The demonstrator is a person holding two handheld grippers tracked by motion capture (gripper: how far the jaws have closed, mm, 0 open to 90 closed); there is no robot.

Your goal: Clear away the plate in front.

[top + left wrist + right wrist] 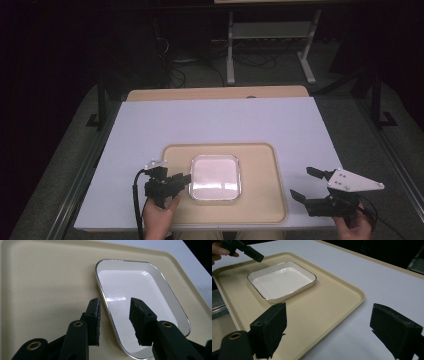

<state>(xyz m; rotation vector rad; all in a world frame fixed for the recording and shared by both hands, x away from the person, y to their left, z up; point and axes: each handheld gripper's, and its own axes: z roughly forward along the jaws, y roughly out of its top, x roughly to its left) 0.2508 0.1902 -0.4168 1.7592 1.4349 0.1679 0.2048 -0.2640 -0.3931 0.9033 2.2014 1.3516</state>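
Two tools, left (184, 178) and right (306, 183), both spread, flank one white dish (215, 176) on one tray (260, 165).

Probably lab: dark room, floor cables (250, 60), metal stand (272, 37).

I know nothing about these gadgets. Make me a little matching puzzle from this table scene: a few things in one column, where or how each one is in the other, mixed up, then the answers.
Things:
1. white dish
2. beige tray
3. left gripper
4. right gripper

Places or states:
A. open, over the white tabletop just right of the tray
B. lying flat on the white tabletop
C. sitting inside the tray
D. open, jaws either side of the dish's rim

Pairs: 1-C, 2-B, 3-D, 4-A
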